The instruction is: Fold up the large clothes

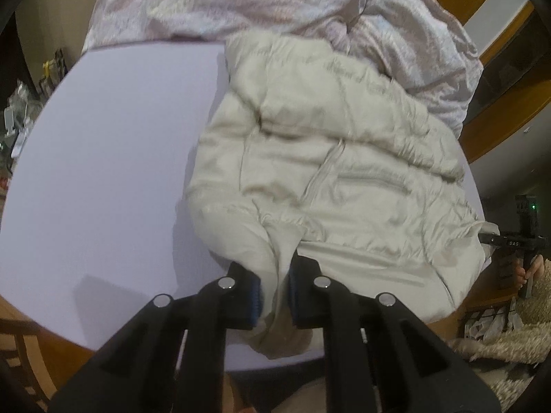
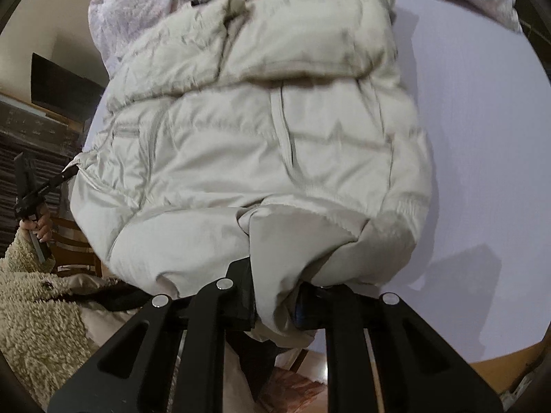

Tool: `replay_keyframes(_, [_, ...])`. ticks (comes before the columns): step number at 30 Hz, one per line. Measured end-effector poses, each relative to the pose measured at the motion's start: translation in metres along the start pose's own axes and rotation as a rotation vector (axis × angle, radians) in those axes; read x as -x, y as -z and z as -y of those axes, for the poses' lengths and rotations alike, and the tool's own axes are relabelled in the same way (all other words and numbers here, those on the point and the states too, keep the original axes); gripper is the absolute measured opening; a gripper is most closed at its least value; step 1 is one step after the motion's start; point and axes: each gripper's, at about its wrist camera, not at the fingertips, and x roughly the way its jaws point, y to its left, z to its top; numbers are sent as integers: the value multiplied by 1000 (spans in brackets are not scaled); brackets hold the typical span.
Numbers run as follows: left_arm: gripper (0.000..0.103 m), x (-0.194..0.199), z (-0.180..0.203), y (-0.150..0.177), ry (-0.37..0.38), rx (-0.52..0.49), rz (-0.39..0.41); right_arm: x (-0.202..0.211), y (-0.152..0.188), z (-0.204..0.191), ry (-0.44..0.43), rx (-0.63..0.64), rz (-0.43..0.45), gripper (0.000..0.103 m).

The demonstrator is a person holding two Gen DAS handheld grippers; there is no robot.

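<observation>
A cream quilted puffer jacket (image 1: 327, 158) lies on a white table top (image 1: 113, 158), partly folded, with its zip running down the middle. My left gripper (image 1: 275, 292) is shut on the jacket's near hem, with fabric bunched between its black fingers (image 1: 310, 296). The right wrist view shows the same jacket (image 2: 261, 130) with its collar folded over at the far end. My right gripper (image 2: 275, 306) is shut on the near hem, with fabric filling the gap. Each view shows the other gripper at the jacket's far side, held by a hand (image 1: 523, 241) (image 2: 31, 192).
A pale pink patterned garment (image 1: 275, 0) lies heaped at the table's far edge, behind the jacket. The white table top (image 2: 482, 172) shows bare beside the jacket. Wooden chair parts (image 2: 69, 241) and a fleece-sleeved arm (image 2: 34, 309) are near the front edge.
</observation>
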Motion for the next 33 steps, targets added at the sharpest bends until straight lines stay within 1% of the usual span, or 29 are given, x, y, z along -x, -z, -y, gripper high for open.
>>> replay_keyframes(3, [13, 9, 4, -17, 2, -16, 47, 13, -13, -3, 10, 18, 51, 15])
replay_keyframes(6, [13, 17, 9, -41, 5, -21, 98, 25, -30, -5, 26, 26, 108, 15])
replay_keyframes(13, [13, 28, 20, -96, -7, -31, 197, 55, -78, -8, 102, 16, 242, 15])
replay_keyframes(18, [13, 23, 24, -143, -32, -21, 227, 64, -120, -15, 165, -14, 314, 15])
replay_keyframes(20, [13, 17, 26, -165, -47, -8, 236, 67, -141, -17, 181, -38, 352, 15])
replay_keyframes(22, [13, 9, 26, -181, -54, 13, 234, 68, -155, -14, 190, -62, 371, 15])
replay_keyframes(26, [13, -13, 26, -216, -81, 54, 216, 58, -192, -7, 232, -136, 381, 16])
replay_keyframes(29, [14, -33, 25, -240, -107, 103, 209, 48, -216, 2, 245, -238, 397, 16])
replay_keyframes(30, [16, -38, 24, -246, -117, 118, 206, 45, -223, 8, 238, -294, 409, 18])
replay_keyframes(31, [17, -46, 23, -255, -134, 140, 200, 42, -228, 13, 226, -345, 414, 24])
replay_keyframes(32, [18, -53, 22, -261, -143, 163, 193, 37, -234, 21, 204, -413, 408, 26])
replay_keyframes(33, [20, -62, 19, -268, -146, 208, 176, 33, -238, 27, 184, -470, 397, 32])
